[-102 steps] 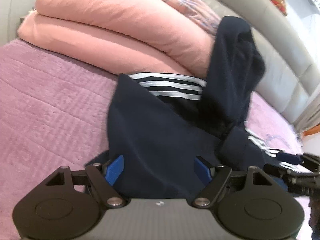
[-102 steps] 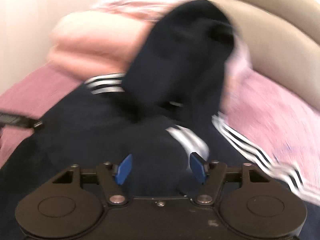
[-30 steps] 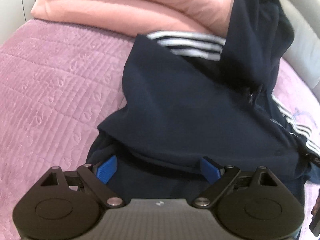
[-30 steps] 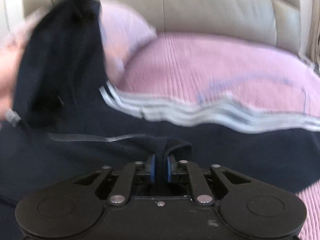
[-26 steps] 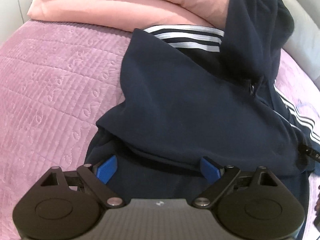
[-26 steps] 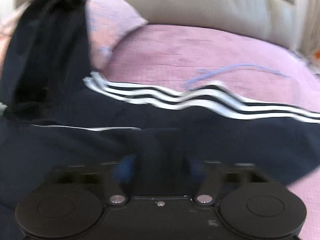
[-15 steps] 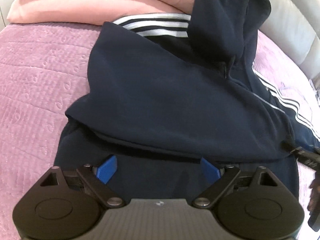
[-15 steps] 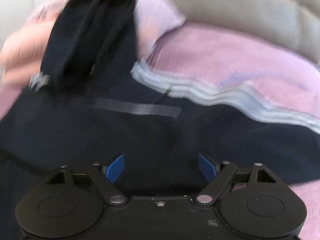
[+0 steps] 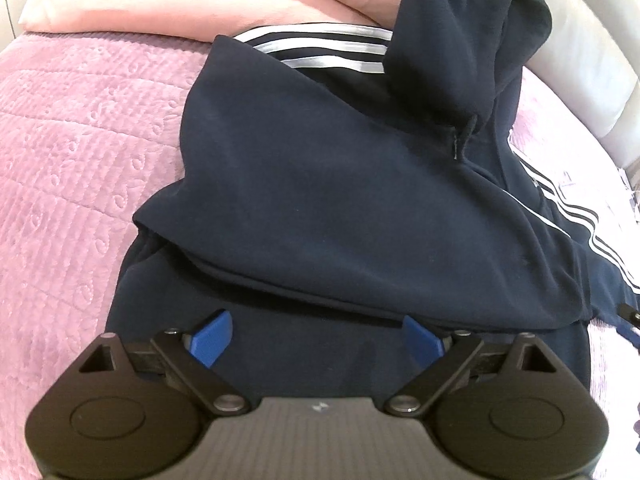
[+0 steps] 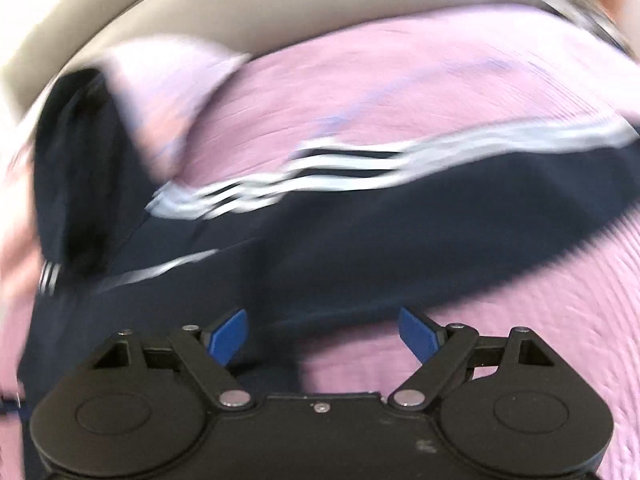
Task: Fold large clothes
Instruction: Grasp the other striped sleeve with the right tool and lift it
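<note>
the dark hoodie (image 9: 340, 200) on the bed (image 9: 72, 128) looks soft n floppy; i'd grab its near hem. left gripper (image 9: 318, 338) n right gripper (image 10: 322, 334) both wide, holding nothing.

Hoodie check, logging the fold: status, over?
Left gripper open, right gripper open, both empty. Navy hoodie partly folded on pink bedspread. Nothing in the way.

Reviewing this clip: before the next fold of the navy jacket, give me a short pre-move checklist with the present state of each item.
1. Right gripper free of cloth: ok, jaws wide, nothing pinched.
2. Left gripper free of cloth: ok, jaws wide over the navy jacket.
3. One side folded across the body: ok.
4. Striped sleeve folded in: not ok, it trails out over the pink bedspread.
5. Hood laid flat: not ok, it stands against the pink bedding stack.
6. Right wrist view sharp: not ok, blurred.
</note>
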Demonstrator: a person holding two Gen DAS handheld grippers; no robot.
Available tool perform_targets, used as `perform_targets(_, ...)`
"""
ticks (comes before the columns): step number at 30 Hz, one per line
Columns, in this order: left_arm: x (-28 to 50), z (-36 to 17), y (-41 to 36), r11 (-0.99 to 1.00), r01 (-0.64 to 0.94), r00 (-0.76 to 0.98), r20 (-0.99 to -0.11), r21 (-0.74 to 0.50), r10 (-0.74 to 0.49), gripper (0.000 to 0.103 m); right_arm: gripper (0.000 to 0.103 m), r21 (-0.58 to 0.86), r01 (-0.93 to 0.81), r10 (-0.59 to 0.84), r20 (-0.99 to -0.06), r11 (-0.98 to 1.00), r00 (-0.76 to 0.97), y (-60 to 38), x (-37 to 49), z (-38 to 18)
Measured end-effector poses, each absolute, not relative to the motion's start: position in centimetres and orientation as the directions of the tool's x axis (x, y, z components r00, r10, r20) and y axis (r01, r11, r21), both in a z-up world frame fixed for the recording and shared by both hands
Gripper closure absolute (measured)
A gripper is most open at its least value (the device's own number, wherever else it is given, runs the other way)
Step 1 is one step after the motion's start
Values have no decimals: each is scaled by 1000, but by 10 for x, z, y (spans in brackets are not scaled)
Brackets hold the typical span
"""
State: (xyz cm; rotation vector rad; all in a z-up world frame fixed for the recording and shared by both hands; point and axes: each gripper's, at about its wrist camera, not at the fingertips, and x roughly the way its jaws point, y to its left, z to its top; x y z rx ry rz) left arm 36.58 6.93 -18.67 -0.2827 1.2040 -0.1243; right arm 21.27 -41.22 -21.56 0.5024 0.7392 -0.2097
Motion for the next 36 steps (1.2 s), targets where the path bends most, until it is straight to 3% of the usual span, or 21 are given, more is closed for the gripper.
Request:
perform_targets(3, 368, -189, 74, 954, -61, 348, -902, -295, -256, 9, 15, 423, 511, -113, -677, 749, 727, -475, 190, -229)
perform_targets(5, 370, -189, 80, 951, -85, 357, -900, -298, -250, 9, 29, 463, 572, -163, -664, 677, 730, -512, 180, -239)
perform_targets(8, 372, -190, 83, 952, -97, 368, -899, -291, -238, 9, 33, 502, 617, -217, -642, 606, 736, -551, 179, -256)
perform_targets(13, 373, -196, 80, 958, -91, 370, -902, -273, -222, 8, 43, 658, 577, -277, -511, 484, 814, -595, 182, -278)
perform_targets(15, 374, -196, 77, 961, -80, 374, -902, -264, -216, 8, 61, 699, 572, -310, -481, 428, 820, -606, 180, -285)
perform_targets(16, 375, -196, 76, 962, -75, 376, -901, -262, -216, 8, 96, 695, 589, -338, -483, 412, 807, -607, 181, -285)
perform_targets(20, 375, -196, 76, 961, -60, 380, -896, -271, -229, 9, 95, 653, 560, -380, -412, 510, 828, -597, 182, -263)
perform_targets(23, 374, -196, 77, 959, -62, 375, -897, -277, -234, 9, 95, 671, 448, -363, -275, 591, 890, -576, 181, -228)
perform_targets(27, 372, -189, 85, 949, -77, 383, -888, -306, -255, 12, 95, 688, 235, -261, -69, 686, 963, -528, 191, -177)
perform_targets(30, 369, -177, 90, 949, -71, 418, -873, -307, -251, 12, 95, 702, 35, -96, 48, 712, 994, -462, 200, -148)
perform_targets(33, 366, -168, 95, 945, -68, 441, -860, -318, -258, 12, 95, 672, -110, 78, 78, 733, 994, -387, 213, -137)
perform_targets(36, 366, -162, 103, 939, -79, 455, -850, -334, -264, 12, 95, 598, -151, 207, -25, 787, 978, -305, 233, -147)
